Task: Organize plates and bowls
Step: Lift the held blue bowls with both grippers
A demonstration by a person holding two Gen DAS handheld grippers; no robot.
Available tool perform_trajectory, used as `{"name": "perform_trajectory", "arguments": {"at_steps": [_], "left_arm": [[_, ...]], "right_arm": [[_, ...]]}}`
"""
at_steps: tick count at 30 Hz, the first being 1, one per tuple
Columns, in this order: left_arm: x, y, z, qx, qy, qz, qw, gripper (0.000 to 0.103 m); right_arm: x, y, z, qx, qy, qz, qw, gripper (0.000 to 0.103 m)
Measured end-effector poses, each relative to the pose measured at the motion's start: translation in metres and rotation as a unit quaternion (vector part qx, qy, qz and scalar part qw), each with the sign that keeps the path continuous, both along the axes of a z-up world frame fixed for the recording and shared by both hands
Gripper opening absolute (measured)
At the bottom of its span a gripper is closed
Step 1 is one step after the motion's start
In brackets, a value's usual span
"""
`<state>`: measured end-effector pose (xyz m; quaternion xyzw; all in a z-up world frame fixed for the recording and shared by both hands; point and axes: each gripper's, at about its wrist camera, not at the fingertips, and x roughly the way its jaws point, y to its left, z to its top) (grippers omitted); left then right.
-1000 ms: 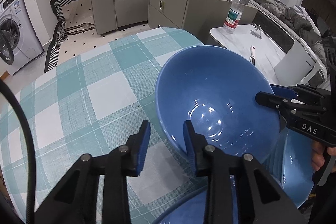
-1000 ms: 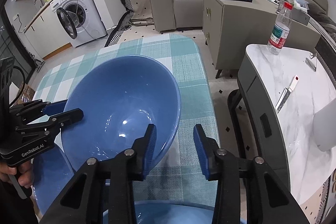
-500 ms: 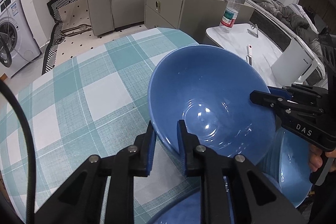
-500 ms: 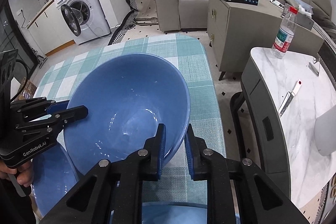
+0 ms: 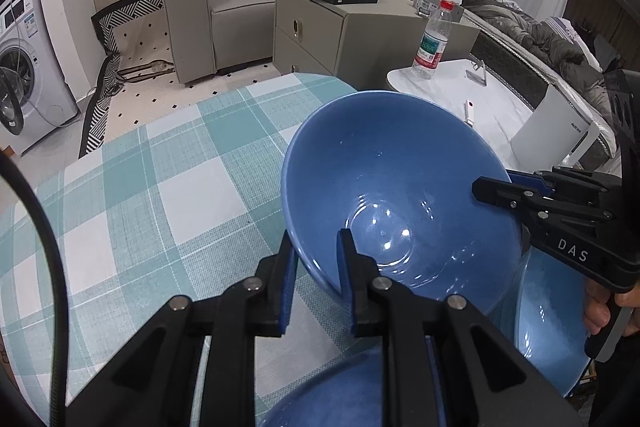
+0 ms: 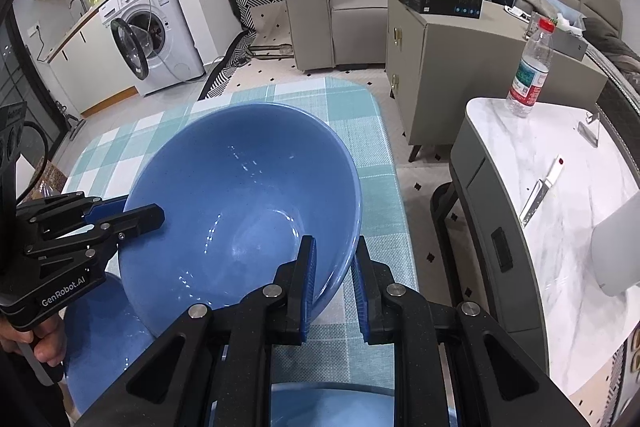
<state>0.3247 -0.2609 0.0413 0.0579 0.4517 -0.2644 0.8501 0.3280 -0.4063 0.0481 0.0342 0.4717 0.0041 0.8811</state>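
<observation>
**2 claws clamped on 1 blue bowl above checked tabletop**

Left claw point(image 5: 316, 279): closed on the near rim of the blue bowl point(image 5: 400, 195), 1 finger outside the wall, 1 inside. Blue pads point(image 5: 285, 291) press the rim edge.

Right claw point(image 6: 335, 283): closed on the opposite rim of the same bowl point(image 6: 244, 203), again 1 finger each side of the wall. In the left wrist view this claw point(image 5: 508, 191) enters from the right, marked "DAS"; in the right wrist view the left claw point(image 6: 120, 215) enters from the left, marked "GenRobot.AI".

Bowl position: tilted, opening turned toward both cameras, held over the teal-and-white checked tabletop point(image 5: 160, 195) near its right edge. Whether its base touches anything below cannot be told.

Other dishware: a 2nd blue dish point(image 5: 552, 319) lies partly under the held bowl, on the right in the left view; same piece point(image 6: 100, 339) shows lower left in the right view. A 3rd blue rim point(image 6: 332, 403) shows at the bottom edge, between the claw arms.

Surroundings: water bottle point(image 6: 530, 75) upright on a white marble side table point(image 6: 560, 195); knife point(image 6: 540, 191) lying flat on that table; washing machine point(image 6: 156, 39) with door open.
</observation>
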Motion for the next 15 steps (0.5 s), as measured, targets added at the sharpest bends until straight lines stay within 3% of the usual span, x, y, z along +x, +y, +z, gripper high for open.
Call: {"name": "perform_trajectory", "arguments": {"at_steps": [15], "left_arm": [[-0.016, 0.006, 0.025, -0.018, -0.031, 0.003, 0.9993, 0.018]], "right_arm": [[-0.022, 0.005, 0.030, -0.010, -0.032, 0.000, 0.999, 0.018]]}}
